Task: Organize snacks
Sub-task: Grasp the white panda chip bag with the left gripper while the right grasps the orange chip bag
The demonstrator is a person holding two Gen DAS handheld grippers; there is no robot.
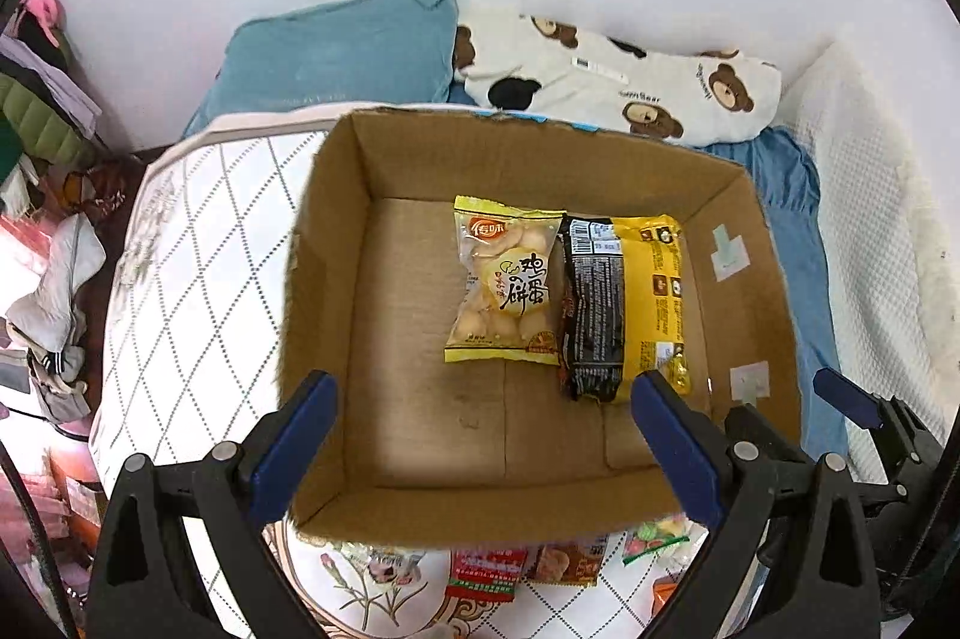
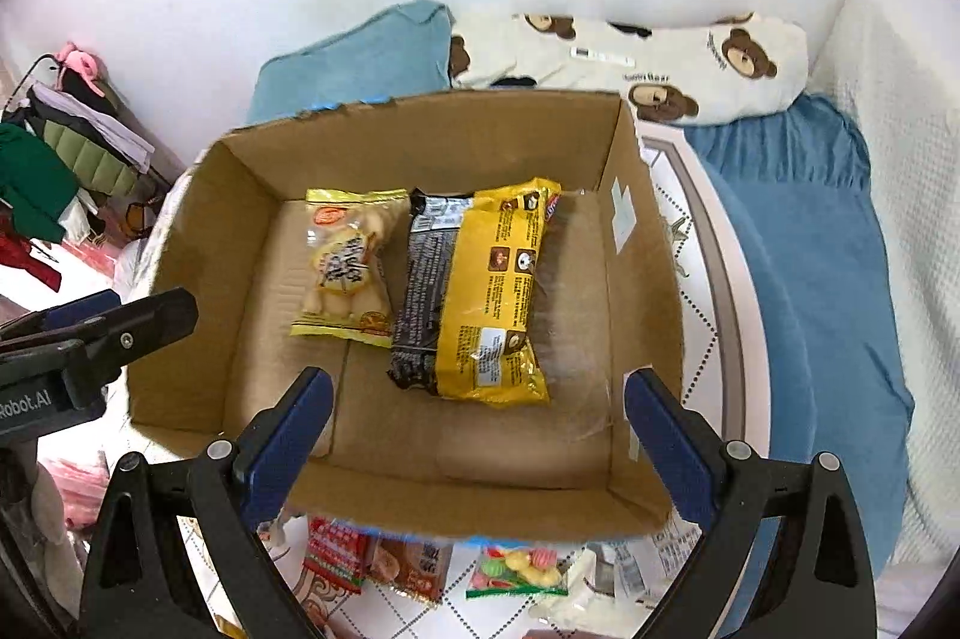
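Both grippers, the left gripper (image 1: 480,435) and the right gripper (image 2: 477,429), hang spread wide and empty over the near rim of the cardboard box (image 2: 420,510). Inside, toward its far wall, the egg-biscuit bag (image 2: 348,267) lies touching the yellow-and-black packet (image 2: 486,297). More snack packets (image 2: 384,561) sit on the quilted mattress (image 1: 198,243) just outside the near wall.

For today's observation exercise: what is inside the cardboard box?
Inside the box lie two packets side by side: an egg-biscuit bag and a yellow-and-black packet, which partly overlaps the bag's edge. The floor beneath them is hidden, and so is the strip behind the near wall.
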